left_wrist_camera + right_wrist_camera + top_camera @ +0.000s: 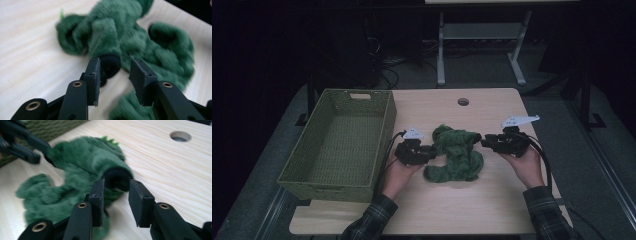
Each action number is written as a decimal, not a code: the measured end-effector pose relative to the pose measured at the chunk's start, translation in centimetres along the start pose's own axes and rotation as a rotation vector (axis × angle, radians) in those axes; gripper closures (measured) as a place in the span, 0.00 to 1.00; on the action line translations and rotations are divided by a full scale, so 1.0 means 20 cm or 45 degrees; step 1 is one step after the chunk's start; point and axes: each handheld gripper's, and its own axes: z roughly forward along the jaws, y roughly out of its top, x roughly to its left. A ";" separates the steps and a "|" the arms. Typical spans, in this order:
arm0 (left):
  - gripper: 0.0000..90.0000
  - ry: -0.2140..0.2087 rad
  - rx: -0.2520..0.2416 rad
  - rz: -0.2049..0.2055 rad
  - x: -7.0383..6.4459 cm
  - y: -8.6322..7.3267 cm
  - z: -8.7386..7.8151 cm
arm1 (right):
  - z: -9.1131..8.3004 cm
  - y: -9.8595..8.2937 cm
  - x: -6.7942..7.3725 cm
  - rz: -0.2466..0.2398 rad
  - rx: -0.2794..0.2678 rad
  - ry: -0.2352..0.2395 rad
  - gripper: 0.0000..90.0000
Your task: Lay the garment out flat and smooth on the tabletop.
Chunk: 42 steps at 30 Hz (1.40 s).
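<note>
**Two grippers at either end of one green fuzzy garment**

The room is dark, with black surroundings, a grey floor, tangled cables and the white legs of a second table (441,50) beyond the work area. The light wooden table (492,210) fills the middle of the high view; one round cable hole (463,102) sits near its far edge.

One green woven basket (339,142) stands on the left part of the table, nothing visible in it, its near corner overhanging the table's edge.

One green fuzzy garment (455,154) lies crumpled on the wood just right of the basket, between the two grippers. It has dark cuffs at its ends.

The left gripper (428,151), held in the person's left hand (399,172), points at the garment's left side. In the left gripper view its jaws stand apart, unclenched, with a dark cuff (110,65) lying just ahead of them and partly between the pads; whether the left pad touches the cuff I cannot tell.

The right gripper (484,141), held in the right hand (527,167), points at the garment's right upper end. In the right gripper view its jaws are also spread, with another dark cuff (117,179) sitting in the gap between the pads, not squeezed.

Counted: one table in use, one basket, one garment, two grippers, two plaid sleeves.
</note>
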 end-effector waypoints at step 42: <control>0.89 -0.074 0.158 0.059 -0.08 -0.21 0.06 | -0.02 -0.20 0.13 -0.037 0.076 -0.005 0.95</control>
